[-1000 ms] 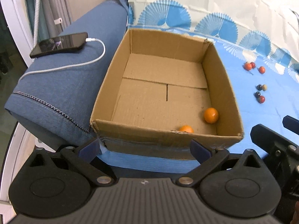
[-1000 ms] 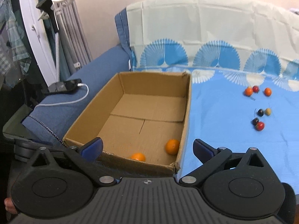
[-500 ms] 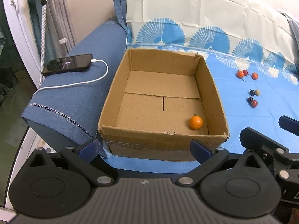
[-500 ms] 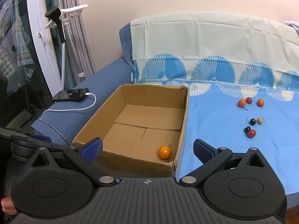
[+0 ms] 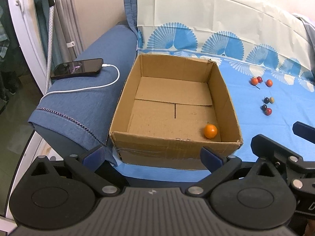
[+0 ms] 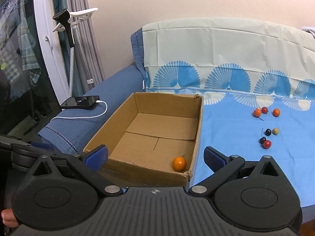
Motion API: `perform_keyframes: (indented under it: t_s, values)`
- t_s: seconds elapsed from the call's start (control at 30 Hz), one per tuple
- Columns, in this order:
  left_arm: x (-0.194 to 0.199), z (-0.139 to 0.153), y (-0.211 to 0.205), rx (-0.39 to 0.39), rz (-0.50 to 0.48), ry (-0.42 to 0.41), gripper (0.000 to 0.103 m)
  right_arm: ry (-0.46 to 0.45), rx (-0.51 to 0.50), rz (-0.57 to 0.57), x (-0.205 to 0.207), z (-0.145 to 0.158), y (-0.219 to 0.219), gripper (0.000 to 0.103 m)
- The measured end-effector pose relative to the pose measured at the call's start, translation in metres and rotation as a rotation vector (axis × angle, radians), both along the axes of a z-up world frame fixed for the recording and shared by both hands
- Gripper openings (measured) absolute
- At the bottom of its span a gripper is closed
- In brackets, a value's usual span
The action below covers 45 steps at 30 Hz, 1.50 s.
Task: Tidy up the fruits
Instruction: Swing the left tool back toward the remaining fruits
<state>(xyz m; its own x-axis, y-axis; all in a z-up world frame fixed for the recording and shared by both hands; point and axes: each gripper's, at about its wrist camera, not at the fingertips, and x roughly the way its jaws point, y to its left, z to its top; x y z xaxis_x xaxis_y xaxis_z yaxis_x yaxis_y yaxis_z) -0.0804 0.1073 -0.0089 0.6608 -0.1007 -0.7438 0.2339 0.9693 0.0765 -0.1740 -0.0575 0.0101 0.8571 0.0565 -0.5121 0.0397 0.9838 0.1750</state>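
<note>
The left gripper (image 5: 151,154) has its two blue-padded fingers spread wide apart with nothing between them, hanging just short of the near wall of the cardboard box (image 5: 175,143). The right gripper (image 6: 156,156) is likewise spread wide and empty, its left pad over the box's near wall and its right pad over the blue cloth (image 6: 232,137) beside the box. In the left wrist view part of the right gripper's black frame shows at the right edge; in the right wrist view a bit of the left gripper sits low at the left edge, with a fingertip of the person's hand (image 6: 7,217) at the bottom corner.

The box stands open-topped on the cloth, its left side against the blue sofa armrest (image 5: 92,102). Inside it one orange fruit (image 5: 210,131) lies on the floor in the near right corner, close to the right wall. The near wall hides the floor just behind it, so I cannot tell whether anything lies there.

Out on the cloth, well apart from the box to its right, the remaining small fruits lie in two loose clusters. The far cluster (image 6: 265,111) has two orange-red pieces with a dark red one between them. The nearer cluster (image 6: 268,137) has a dark berry beside a pale tan one, and a little closer another dark berry touching a red one.

On the armrest a black phone (image 5: 77,68) lies flat, with a white cable (image 5: 110,80) plugged in and curling across the fabric.
</note>
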Motion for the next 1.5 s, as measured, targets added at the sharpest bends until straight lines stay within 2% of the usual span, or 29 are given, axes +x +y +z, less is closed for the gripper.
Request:
perform_keyframes:
  t_s: [0.73, 0.97, 1.23, 1.4, 1.5]
  values:
    - [0.017, -0.017, -0.006, 0.025, -0.004, 0.049, 0.103, 0.046, 0.034, -0.006, 0.014, -0.017, -0.008, 0.102]
    - [0.030, -0.020, -0.022, 0.047, -0.018, 0.060, 0.103, 0.029, 0.057, -0.089, 0.016, -0.020, -0.037, 0.102]
    - [0.053, -0.019, -0.089, 0.024, -0.134, 0.083, 0.103, 0.016, 0.043, -0.292, 0.003, -0.036, -0.113, 0.102]
    - [0.070, -0.029, -0.157, 0.010, -0.222, 0.103, 0.103, 0.018, 0.057, -0.456, -0.008, -0.051, -0.180, 0.102]
    - [0.086, -0.045, -0.207, -0.028, -0.293, 0.156, 0.103, 0.021, 0.026, -0.546, -0.013, -0.063, -0.218, 0.102]
